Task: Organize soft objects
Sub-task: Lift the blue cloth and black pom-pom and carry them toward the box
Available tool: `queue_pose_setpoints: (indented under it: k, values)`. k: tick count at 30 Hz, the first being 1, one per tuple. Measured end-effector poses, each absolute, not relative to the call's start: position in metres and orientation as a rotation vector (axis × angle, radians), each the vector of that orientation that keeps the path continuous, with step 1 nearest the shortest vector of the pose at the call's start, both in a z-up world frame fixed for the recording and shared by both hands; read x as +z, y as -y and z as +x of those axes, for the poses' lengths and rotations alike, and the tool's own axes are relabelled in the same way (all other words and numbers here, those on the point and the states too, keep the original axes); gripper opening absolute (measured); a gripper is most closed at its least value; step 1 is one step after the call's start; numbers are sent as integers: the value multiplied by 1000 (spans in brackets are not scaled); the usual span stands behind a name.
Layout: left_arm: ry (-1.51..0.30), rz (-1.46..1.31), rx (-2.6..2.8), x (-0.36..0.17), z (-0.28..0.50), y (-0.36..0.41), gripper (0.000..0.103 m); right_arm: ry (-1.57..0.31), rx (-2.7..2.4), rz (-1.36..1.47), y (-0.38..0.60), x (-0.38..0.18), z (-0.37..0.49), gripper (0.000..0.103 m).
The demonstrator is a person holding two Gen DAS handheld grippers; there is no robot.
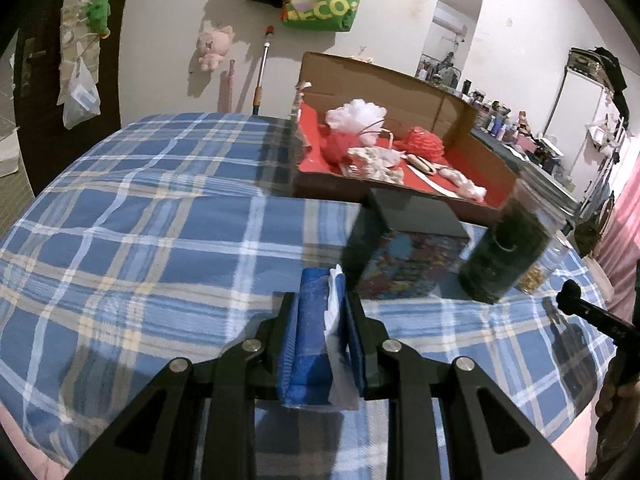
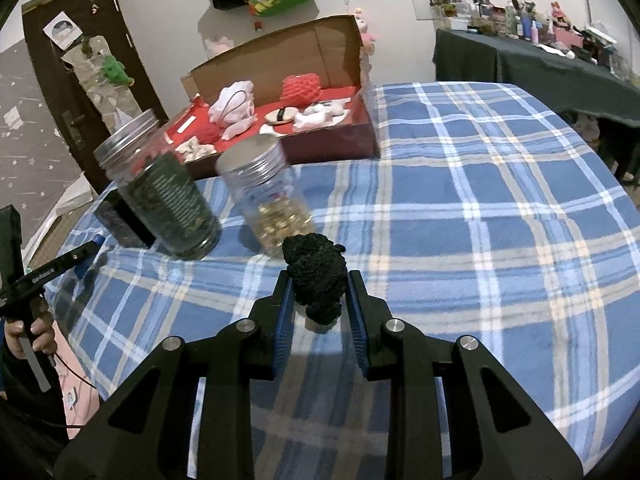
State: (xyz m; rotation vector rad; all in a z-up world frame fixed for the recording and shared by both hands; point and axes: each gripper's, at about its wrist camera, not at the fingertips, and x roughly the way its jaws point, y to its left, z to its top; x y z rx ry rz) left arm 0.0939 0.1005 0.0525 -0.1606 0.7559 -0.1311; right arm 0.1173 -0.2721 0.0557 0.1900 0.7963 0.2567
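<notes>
While both claws are loaded, the soft things they carry look light and squashy, so a gentle pinch should be enough. The right gripper [image 2: 317, 294] is closed on a black knitted lump [image 2: 318, 280], gripped across its middle between the blue pads; its upper part bulges past the fingertips and its lower part hangs between the jaws. It is dark, nubbly and shapeless, likely to compress without slipping, and the middle seems the sound place to hold it. The left gripper [image 1: 322, 300] is nearly closed on a thin white scrap [image 1: 334, 344], crumpled and limp like tissue or film, pressed against the right-hand pad; it could tear or slide out if tugged. Ahead of both claws, beyond a dark-filled jar [image 2: 160, 196], a jar of gold pieces [image 2: 270, 204] and a printed tin [image 1: 404, 252], sits the open cardboard box [image 2: 276, 56] with its red lining, holding white and red soft pieces. Below the claws lies the blue plaid cloth [image 2: 480, 200]
</notes>
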Motion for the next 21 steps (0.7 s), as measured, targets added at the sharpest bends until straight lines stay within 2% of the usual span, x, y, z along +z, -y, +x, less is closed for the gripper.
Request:
queue_pose_setpoints:
  k: [21]
  values:
    - [-746,-16,-331,73,180,-106,25,-812,384,148,287,72,207,25]
